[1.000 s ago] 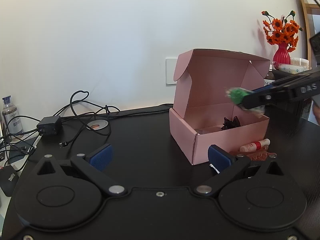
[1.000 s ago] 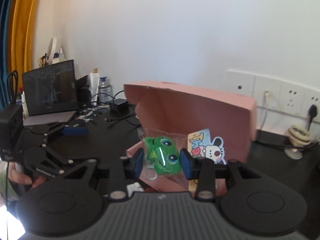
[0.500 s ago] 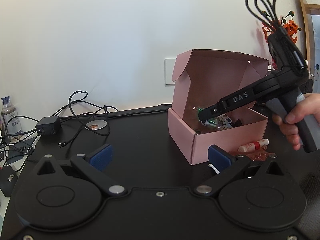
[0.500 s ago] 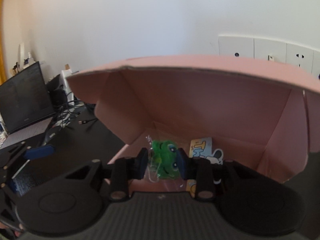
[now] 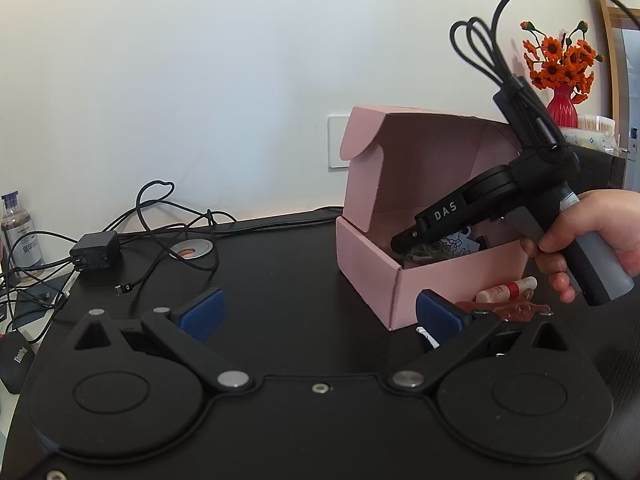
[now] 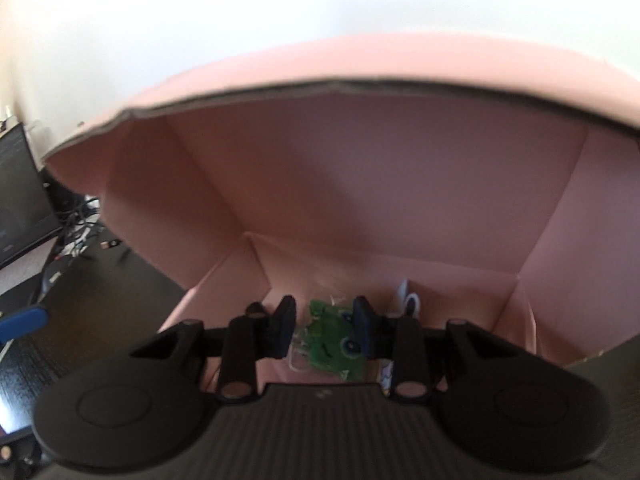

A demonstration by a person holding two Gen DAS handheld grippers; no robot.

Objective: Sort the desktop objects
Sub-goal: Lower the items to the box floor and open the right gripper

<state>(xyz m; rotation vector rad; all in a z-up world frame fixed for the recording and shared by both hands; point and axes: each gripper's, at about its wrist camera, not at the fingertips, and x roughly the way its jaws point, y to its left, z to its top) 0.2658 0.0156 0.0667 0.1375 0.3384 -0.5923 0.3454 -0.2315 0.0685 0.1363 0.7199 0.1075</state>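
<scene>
A pink cardboard box stands open on the black desk, its lid upright. My right gripper reaches down inside the box, shut on a green frog toy in a clear packet low over the box floor. From the left wrist view, the right gripper's tips dip behind the box's front wall, with a person's hand on the handle. A cartoon sticker card lies in the box. My left gripper hovers open and empty in front of the box.
A small red-and-white tube and a brown item lie to the right of the box. A charger, tangled cables, a tape roll, a bottle and a mouse sit left. A red vase of orange flowers stands back right.
My right gripper has carried the frog packet from beside the box down into it, tilting downward. The left gripper has stayed put.
</scene>
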